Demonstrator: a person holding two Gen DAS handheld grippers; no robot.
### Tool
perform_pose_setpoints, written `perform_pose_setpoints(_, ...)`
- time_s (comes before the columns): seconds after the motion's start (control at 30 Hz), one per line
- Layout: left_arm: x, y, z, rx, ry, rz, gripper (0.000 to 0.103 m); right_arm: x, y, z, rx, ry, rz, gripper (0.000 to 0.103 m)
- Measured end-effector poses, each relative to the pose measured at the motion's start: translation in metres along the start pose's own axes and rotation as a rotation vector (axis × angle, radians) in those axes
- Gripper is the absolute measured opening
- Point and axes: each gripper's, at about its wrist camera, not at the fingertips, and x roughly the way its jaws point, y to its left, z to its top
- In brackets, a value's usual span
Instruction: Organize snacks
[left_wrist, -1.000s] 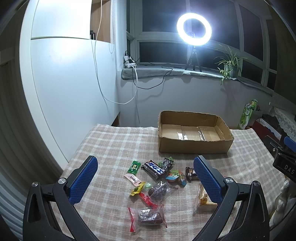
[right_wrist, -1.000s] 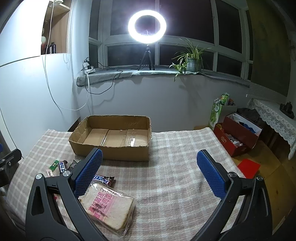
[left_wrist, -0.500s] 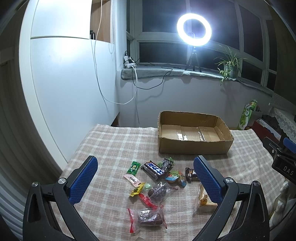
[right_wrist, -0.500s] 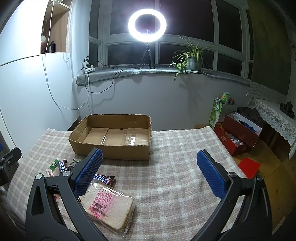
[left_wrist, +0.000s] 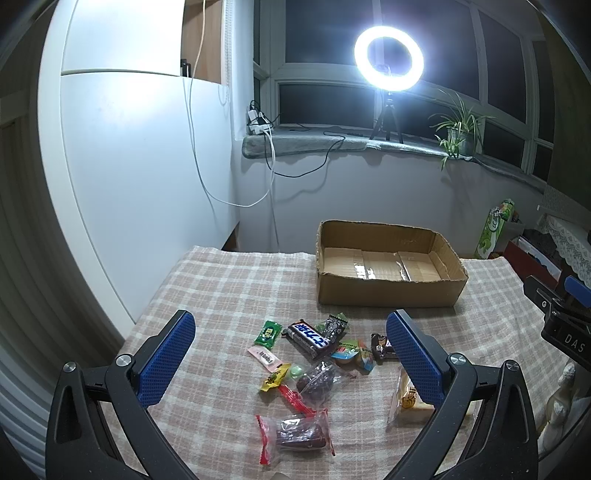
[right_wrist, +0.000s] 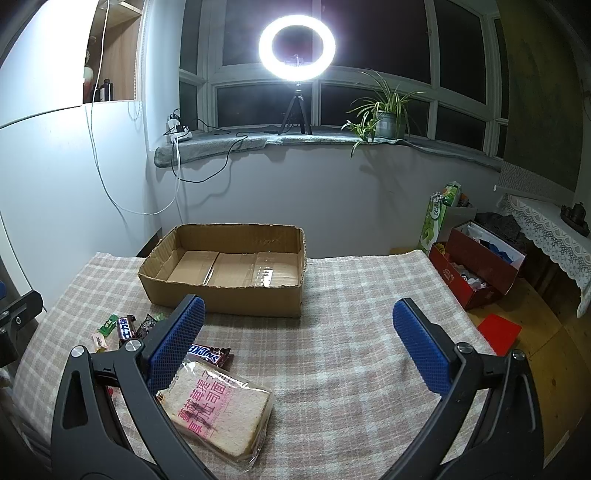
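Snacks, loose, scattered on checked-cloth surface (left_wrist: 229, 295), near edge. Cardboard box (left_wrist: 388, 291) at far side, open-topped, nothing inside, well apart from the heap. Left gripper (left_wrist: 290, 354): held above the heap, blue pads spread wide, nothing between them. Under it: dark chocolate bar with blue label (left_wrist: 307, 338), green sweet (left_wrist: 269, 332) just left of it, pink sachet (left_wrist: 266, 359), yellow sweet (left_wrist: 274, 381), red stick wrapper (left_wrist: 295, 398), dark patterned packet (left_wrist: 332, 326) touching the bar's far end, clear bag of dark pieces (left_wrist: 319, 378), second clear bag with red ends (left_wrist: 295, 435) nearest the camera, colourful sweet (left_wrist: 352, 354). Small brown wrapper (left_wrist: 382, 345) just beside the right pad. Right gripper (right_wrist: 297, 347): likewise wide open, empty, over bare cloth right of the heap. Wrapped sliced bread (right_wrist: 218, 410), pink lettering, flat beside its left finger, partly hidden by it. Snickers bar (right_wrist: 210, 353) just behind the bread, touching or nearly so. Ring light (right_wrist: 297, 46) on sill, lit.
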Motion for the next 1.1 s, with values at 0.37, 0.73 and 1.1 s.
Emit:
perform_pose_setpoints(0.37, 0.0, 0.001, -0.001, 0.001, 0.001, -0.001, 0.103, 0.001, -0.001, 0.001, 0.001, 0.003, 0.002, 0.103)
perform_pose_setpoints(0.73, 0.0, 0.0, -0.002, 0.002, 0.005, -0.003, 0.103, 0.002, 0.002, -0.008, -0.001, 0.011, 0.007, 0.103)
perform_pose_setpoints(1.1, 0.008, -0.002, -0.004, 0.009, 0.028, -0.014, 0.103, 0.01, 0.0, -0.01, -0.003, 0.046, 0.024, 0.103)
